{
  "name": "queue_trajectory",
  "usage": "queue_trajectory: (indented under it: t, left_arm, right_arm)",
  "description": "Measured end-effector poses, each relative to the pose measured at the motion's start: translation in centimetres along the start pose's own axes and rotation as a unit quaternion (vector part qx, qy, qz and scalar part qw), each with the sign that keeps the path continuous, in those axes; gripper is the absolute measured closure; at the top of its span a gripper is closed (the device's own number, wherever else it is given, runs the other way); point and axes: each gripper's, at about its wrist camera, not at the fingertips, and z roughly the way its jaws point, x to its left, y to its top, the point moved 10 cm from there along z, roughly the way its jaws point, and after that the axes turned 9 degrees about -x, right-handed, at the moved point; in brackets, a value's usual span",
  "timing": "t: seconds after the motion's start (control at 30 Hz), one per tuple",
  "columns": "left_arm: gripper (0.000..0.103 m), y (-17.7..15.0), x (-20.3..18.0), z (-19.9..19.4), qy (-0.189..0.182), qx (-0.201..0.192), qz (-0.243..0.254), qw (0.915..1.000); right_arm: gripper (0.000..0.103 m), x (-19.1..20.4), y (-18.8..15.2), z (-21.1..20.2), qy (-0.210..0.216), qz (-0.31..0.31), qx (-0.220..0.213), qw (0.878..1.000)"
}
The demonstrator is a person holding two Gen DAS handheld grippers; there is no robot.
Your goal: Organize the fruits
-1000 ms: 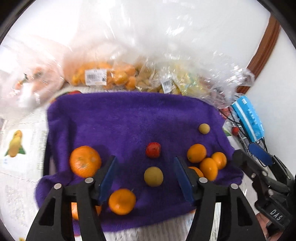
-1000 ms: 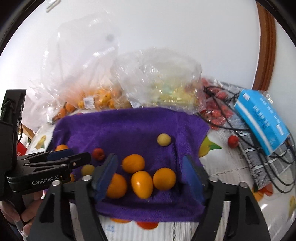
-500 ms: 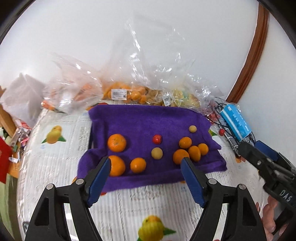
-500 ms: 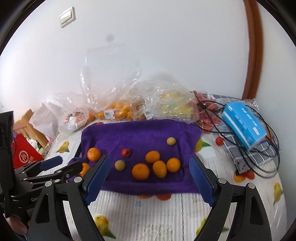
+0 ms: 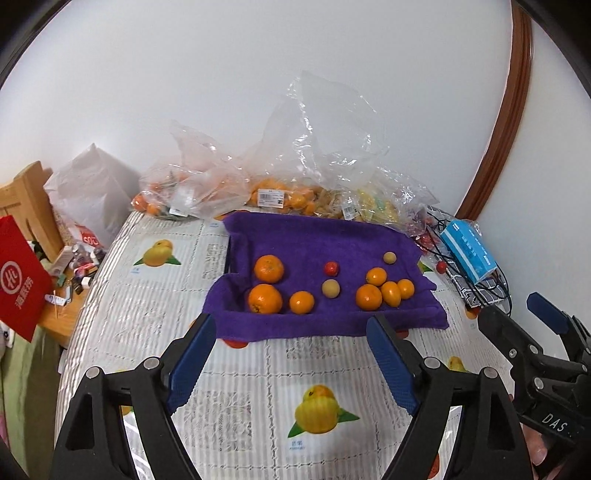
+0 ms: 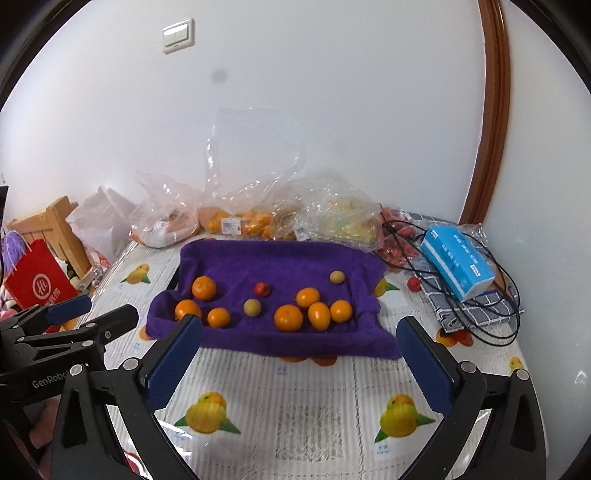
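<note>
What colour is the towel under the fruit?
Purple. The towel shows best in the right wrist view.

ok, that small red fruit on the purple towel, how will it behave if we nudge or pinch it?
The small red fruit looks round and glossy, so it would probably roll, though the purple towel pile should slow it. It sits apart from its neighbours, so nothing would stop it. It is likely light, and possibly soft, so pinch gently.

We seem to be in a home: a table (image 6: pixel 314 413) under a fruit-print cloth, grocery bags (image 5: pixel 280 192), a tissue box (image 6: pixel 456 258), a light switch (image 6: pixel 178 36).
</note>
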Motion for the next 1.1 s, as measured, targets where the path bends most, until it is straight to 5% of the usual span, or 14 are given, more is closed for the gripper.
queue_trajectory:
  t: [1.1]
  left_arm:
    - [0.020,0.6,-0.2,-2.0,-0.001,-0.026,0.006,0.9996]
  right_arm:
    - [0.000,-1.0,-1.1,-1.5,-0.014,0.017,0.002,1.000]
